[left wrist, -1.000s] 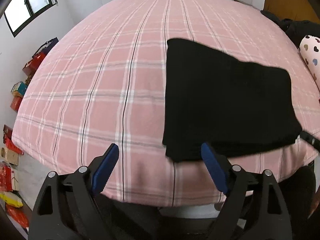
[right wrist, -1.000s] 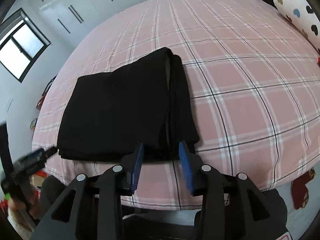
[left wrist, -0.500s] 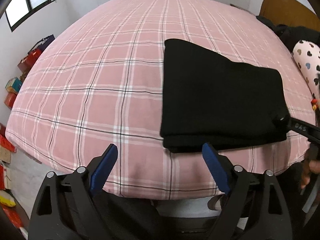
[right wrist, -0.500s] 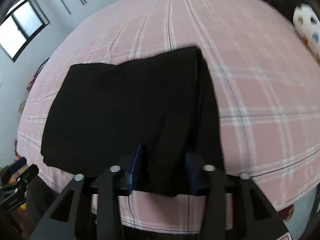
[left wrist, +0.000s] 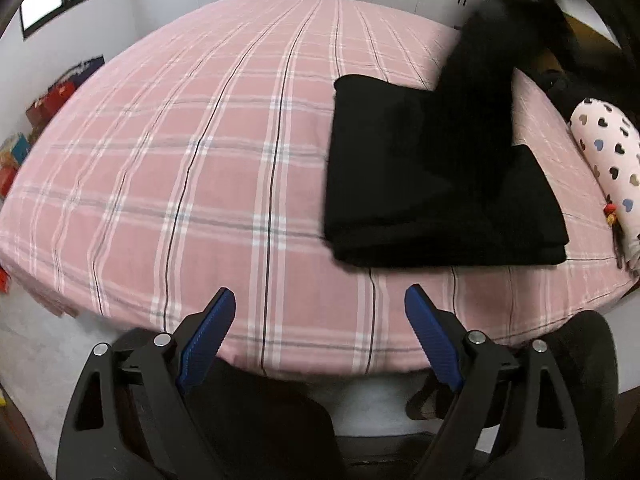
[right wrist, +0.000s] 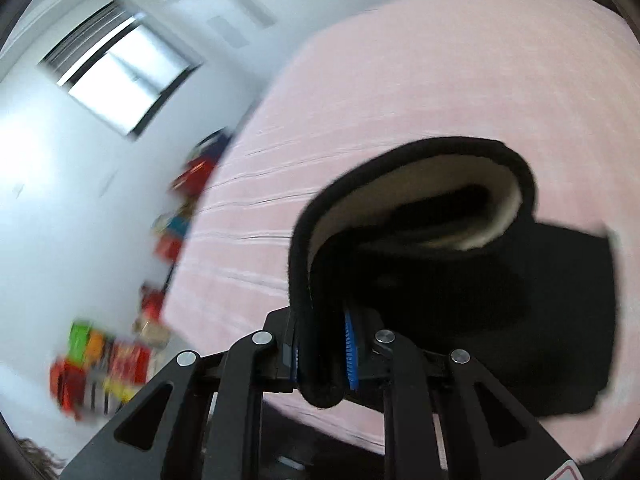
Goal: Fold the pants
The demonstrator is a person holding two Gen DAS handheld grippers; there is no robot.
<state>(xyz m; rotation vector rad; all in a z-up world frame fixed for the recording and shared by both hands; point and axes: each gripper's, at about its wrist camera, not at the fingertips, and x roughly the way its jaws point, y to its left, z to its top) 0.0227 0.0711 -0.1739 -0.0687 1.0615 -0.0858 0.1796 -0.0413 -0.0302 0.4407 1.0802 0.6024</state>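
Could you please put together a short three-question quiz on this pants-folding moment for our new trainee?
1. True or false: the left tongs are clamped on the black pants.
2. Which tongs grip the pants? A) left B) right C) both
3. Fill in: the pants lie on a pink ____ bedsheet.

Key:
1. False; they stand open and empty over the sheet's near edge.
2. B; the right tongs have just closed on a thick fold of the pants, lifting one end.
3. Plaid.
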